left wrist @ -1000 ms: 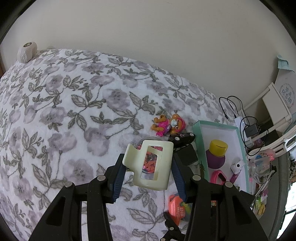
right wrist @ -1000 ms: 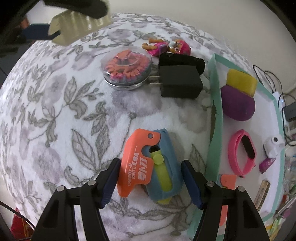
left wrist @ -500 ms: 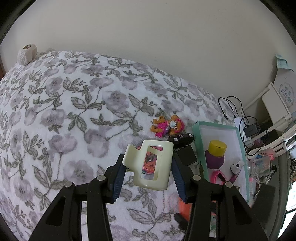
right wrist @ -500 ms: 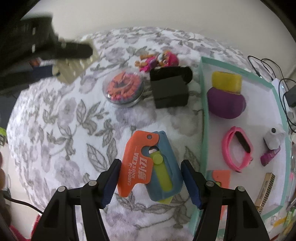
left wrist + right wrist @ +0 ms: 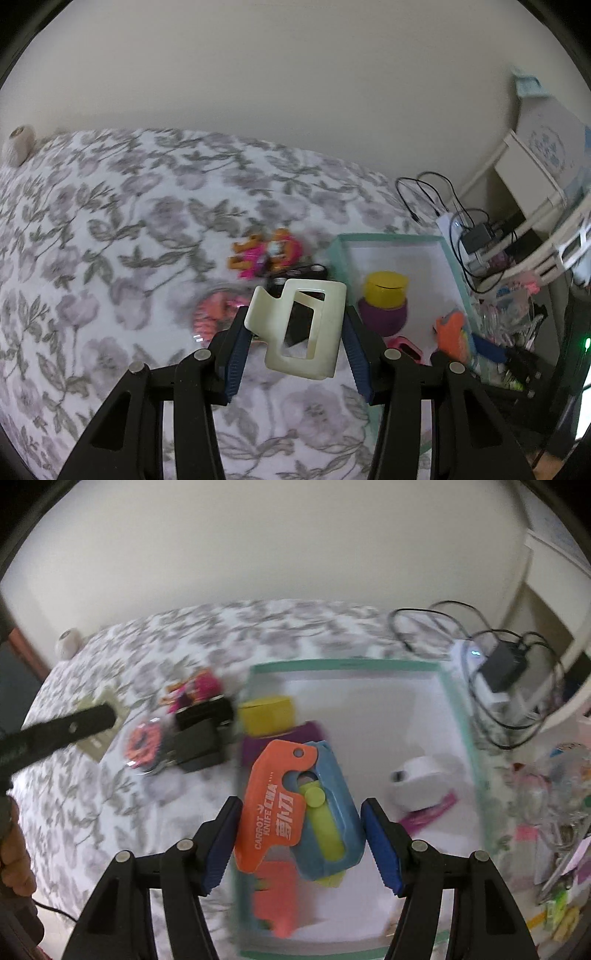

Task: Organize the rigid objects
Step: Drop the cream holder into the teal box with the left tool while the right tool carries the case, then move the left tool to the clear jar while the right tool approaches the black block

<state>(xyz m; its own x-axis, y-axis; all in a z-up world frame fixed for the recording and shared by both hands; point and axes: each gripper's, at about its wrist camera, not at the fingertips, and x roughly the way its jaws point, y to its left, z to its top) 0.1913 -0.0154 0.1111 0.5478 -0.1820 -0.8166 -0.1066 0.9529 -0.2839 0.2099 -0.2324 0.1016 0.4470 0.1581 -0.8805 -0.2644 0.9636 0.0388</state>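
Both wrist views steep-down, near; share teal tray (image 5: 452, 258).

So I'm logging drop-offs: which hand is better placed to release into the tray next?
Right: its carrot knife toy already hangs over the tray; the left's cream holder is short of it.

We see a cream clip (image 5: 301, 328) of smooth, faintly glossy plastic between the left gripper's (image 5: 295, 345) ribbed blue pads. Below it lies a fleecy, matt floral blanket (image 5: 110, 229). Between the right gripper's (image 5: 300, 843) pads sits a toy knife (image 5: 295, 812) of smooth, matt orange and blue plastic, above a box (image 5: 347, 664) that looks like matt card.
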